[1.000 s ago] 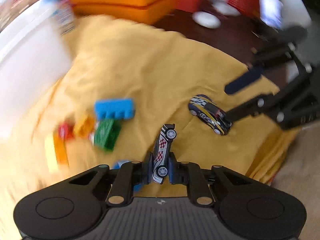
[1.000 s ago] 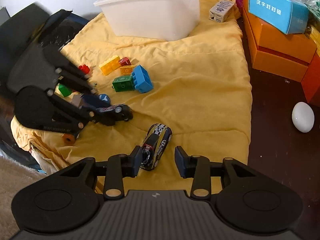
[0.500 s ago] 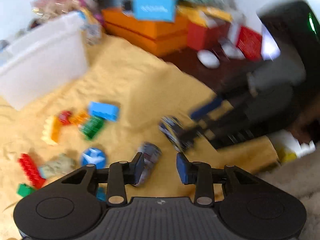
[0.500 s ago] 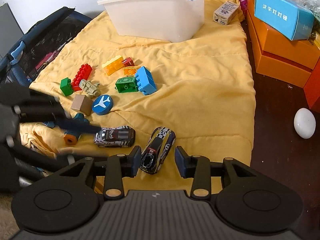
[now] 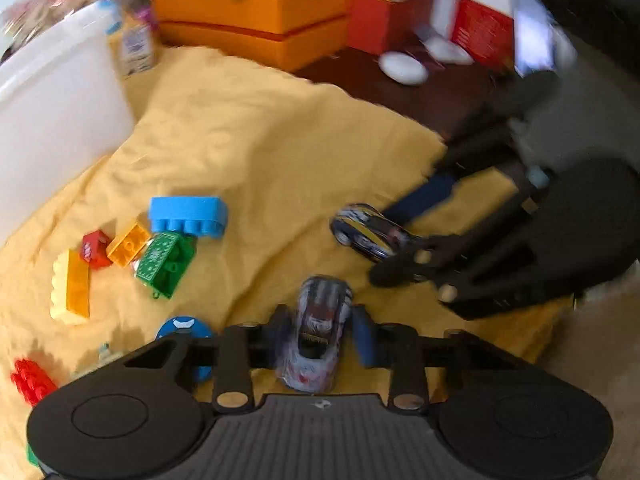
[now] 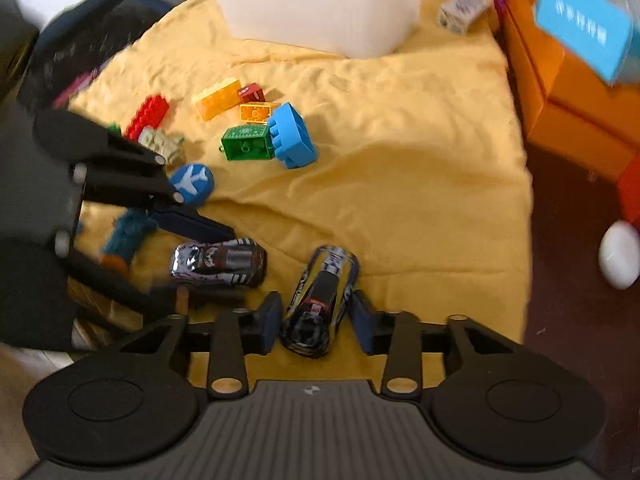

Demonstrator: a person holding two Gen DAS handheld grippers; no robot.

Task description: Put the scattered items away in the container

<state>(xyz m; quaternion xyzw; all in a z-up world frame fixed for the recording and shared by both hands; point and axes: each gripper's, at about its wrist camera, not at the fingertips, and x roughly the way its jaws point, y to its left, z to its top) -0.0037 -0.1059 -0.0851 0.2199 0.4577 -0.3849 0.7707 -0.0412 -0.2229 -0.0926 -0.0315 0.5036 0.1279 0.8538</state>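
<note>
My left gripper (image 5: 320,332) is open, its jaws on either side of a silver toy car (image 5: 318,336) lying on the yellow cloth. My right gripper (image 6: 316,320) is open around a black and yellow toy car (image 6: 320,300). Each gripper also shows in the other's view: the left one (image 6: 188,256) and the right one (image 5: 404,240). The silver car (image 6: 220,262) lies left of the black car. The white container (image 6: 320,4) stands at the far end of the cloth. Loose bricks (image 6: 260,132) lie in between.
A blue airplane disc (image 6: 192,180), red brick (image 6: 148,116) and teal toy (image 6: 128,240) lie left. Orange boxes (image 6: 572,120) and a blue box (image 6: 584,32) stand right. A small carton (image 6: 460,12) sits by the container. A white oval object (image 6: 618,256) lies on dark floor.
A second ago my left gripper held the silver car lifted; it let it go on the cloth and now straddles it, open. My right gripper has moved forward around the black car.
</note>
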